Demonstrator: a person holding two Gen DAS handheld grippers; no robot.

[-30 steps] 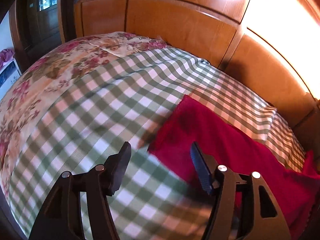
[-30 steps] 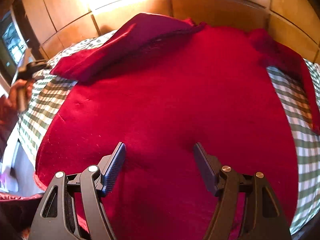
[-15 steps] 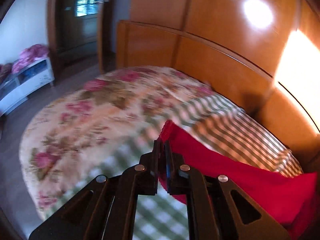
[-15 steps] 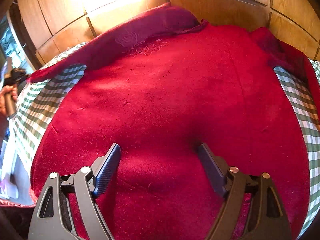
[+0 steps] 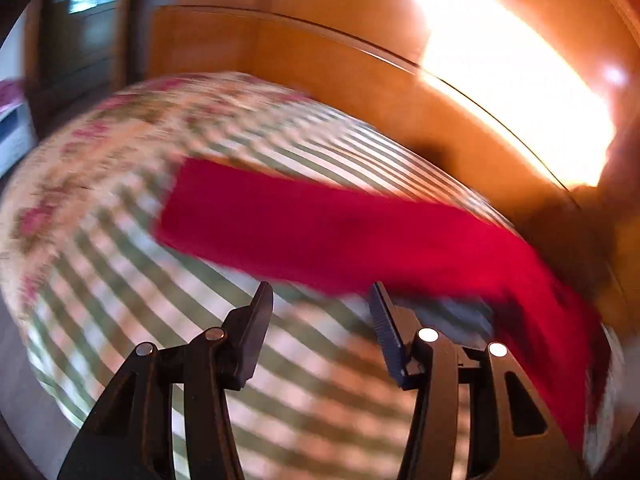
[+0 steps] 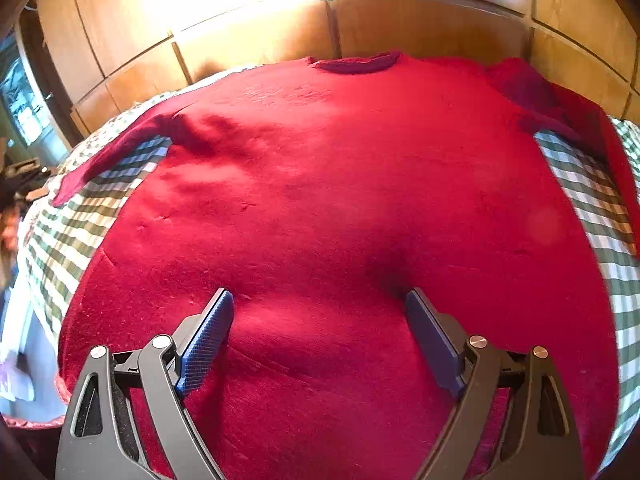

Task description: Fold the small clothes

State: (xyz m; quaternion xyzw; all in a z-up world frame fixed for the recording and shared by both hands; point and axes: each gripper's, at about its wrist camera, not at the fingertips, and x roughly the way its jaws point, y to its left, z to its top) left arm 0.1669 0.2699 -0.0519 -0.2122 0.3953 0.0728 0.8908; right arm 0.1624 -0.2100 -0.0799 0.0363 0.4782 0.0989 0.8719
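Observation:
A red long-sleeved sweater (image 6: 340,200) lies spread flat on the green checked bedcover (image 6: 64,240), neckline toward the headboard. My right gripper (image 6: 320,308) is open, low over the sweater's lower body, empty. In the left wrist view the sweater's left sleeve (image 5: 304,224) lies stretched out across the checked cover (image 5: 132,264); the view is blurred. My left gripper (image 5: 320,304) is open and empty, just short of the sleeve's near edge. The right sleeve (image 6: 560,108) is bunched near the headboard.
A wooden headboard (image 6: 420,24) runs along the bed's far side with bright glare on it. A floral bedspread (image 5: 100,152) covers the bed's left part. A dark door (image 5: 80,32) and a white shelf unit (image 5: 12,136) stand beyond the bed's left edge.
My left gripper was shut on the sleeve's end half a second ago; it has let go and opened, and the sleeve now lies stretched flat. The folded-over sleeve left the sweater's body.

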